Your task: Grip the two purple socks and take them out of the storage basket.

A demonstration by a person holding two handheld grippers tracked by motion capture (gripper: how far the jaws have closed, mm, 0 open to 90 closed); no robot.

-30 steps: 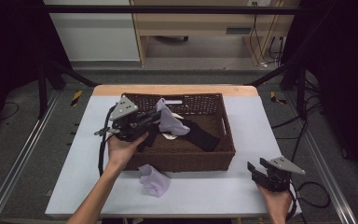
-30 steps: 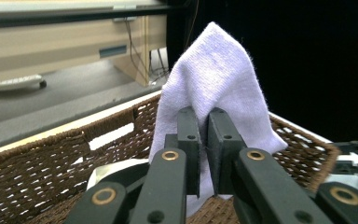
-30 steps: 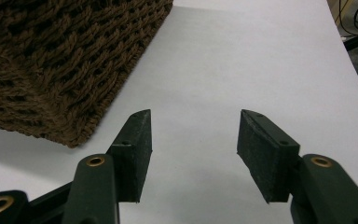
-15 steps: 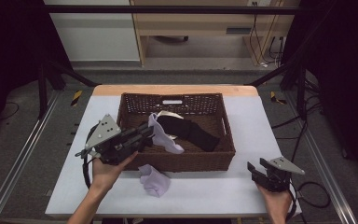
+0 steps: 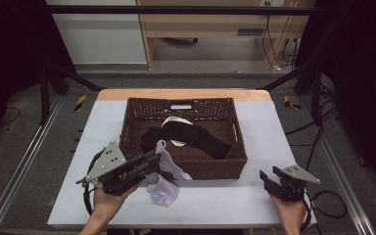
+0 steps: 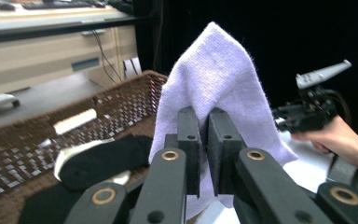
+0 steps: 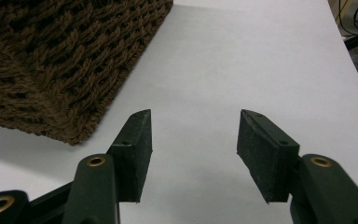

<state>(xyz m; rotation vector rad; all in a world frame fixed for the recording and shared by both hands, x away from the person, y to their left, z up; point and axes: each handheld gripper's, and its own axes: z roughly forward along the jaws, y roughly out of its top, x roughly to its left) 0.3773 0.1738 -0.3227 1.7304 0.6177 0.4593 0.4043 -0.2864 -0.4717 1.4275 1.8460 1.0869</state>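
My left gripper (image 5: 156, 157) is shut on a lilac sock (image 5: 170, 165) that hangs over the front left corner of the brown wicker basket (image 5: 183, 104). In the left gripper view the jaws (image 6: 204, 116) pinch that sock (image 6: 219, 70), which stands up in a peak above them. A second lilac sock (image 5: 162, 192) lies crumpled on the white table just below it. Black socks (image 5: 196, 137) and a cream one (image 5: 174, 121) lie in the basket. My right gripper (image 5: 270, 175) rests open near the table's front right, with nothing between its jaws (image 7: 193, 135).
The basket's corner (image 7: 51, 60) sits left of the right gripper over bare white tabletop (image 7: 242, 56). The right hand and its gripper (image 6: 307, 112) show past the sock in the left gripper view. Metal rails run along both sides of the table.
My left gripper has drawn back from over the basket toward the near left, carrying the lilac sock out past the front rim. The right gripper has stayed put.
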